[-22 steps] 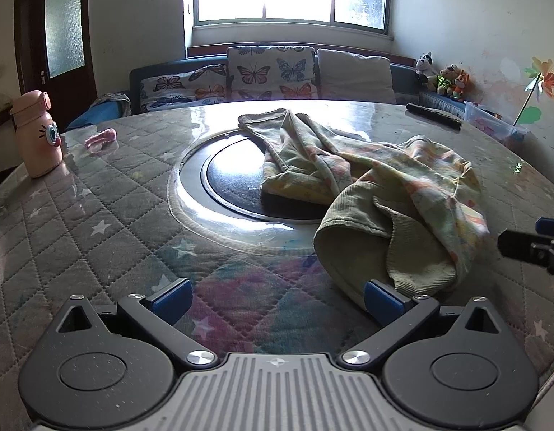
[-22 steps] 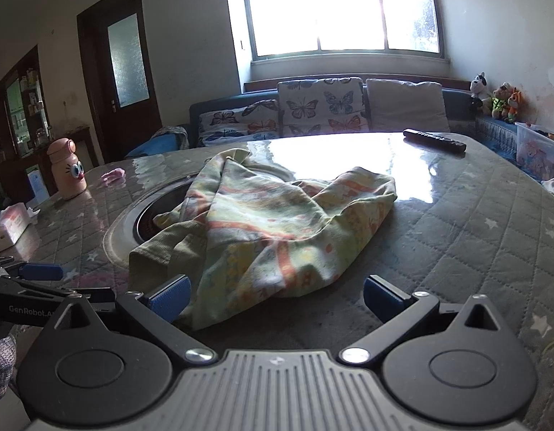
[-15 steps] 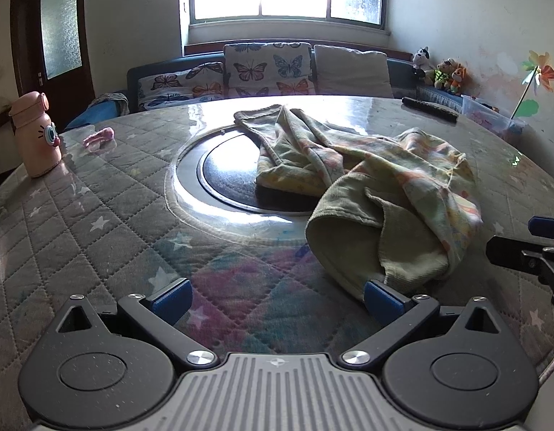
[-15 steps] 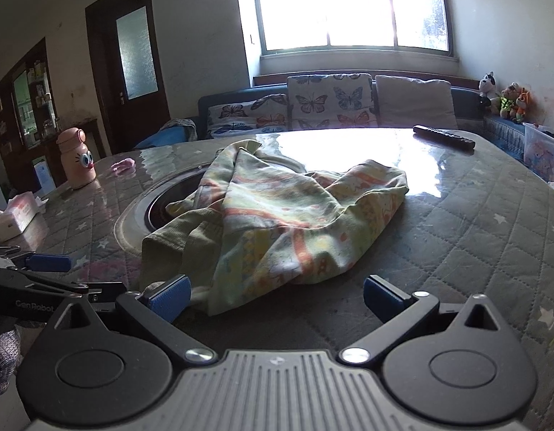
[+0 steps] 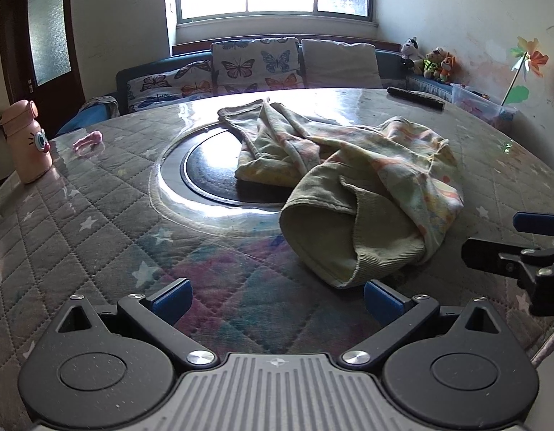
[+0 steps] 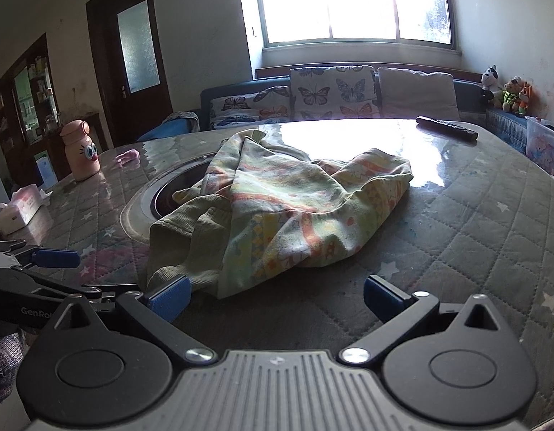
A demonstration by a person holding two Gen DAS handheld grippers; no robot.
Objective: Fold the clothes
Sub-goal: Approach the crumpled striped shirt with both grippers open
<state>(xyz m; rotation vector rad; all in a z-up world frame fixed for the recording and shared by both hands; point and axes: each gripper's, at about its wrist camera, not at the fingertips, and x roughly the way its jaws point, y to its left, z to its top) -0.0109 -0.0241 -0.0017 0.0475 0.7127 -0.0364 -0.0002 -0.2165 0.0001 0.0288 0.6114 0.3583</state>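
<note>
A crumpled garment (image 5: pixel 352 179), pale green with orange and yellow print and a ribbed green lining, lies heaped on the round quilted table (image 5: pixel 97 215), partly over the dark round hob (image 5: pixel 212 176). In the right wrist view the same garment (image 6: pixel 284 208) fills the middle. My left gripper (image 5: pixel 277 300) stands open just short of the garment's near hem, nothing between its fingers. My right gripper (image 6: pixel 275 298) is open too, its left blue pad close to the ribbed hem; whether it touches, I cannot tell. Each gripper shows at the edge of the other's view.
A pink bottle with cartoon eyes (image 5: pixel 25 143) stands at the table's left, a small pink item (image 5: pixel 88 140) beside it. A black remote (image 5: pixel 415 97) lies at the far right. A tissue box (image 6: pixel 20 208) sits far left. A sofa with butterfly cushions (image 5: pixel 255 68) runs behind.
Both grippers have drawn back and tilted a little, so the garment sits slightly farther and lower in each view. The garment itself has not moved. Both stay open.
</note>
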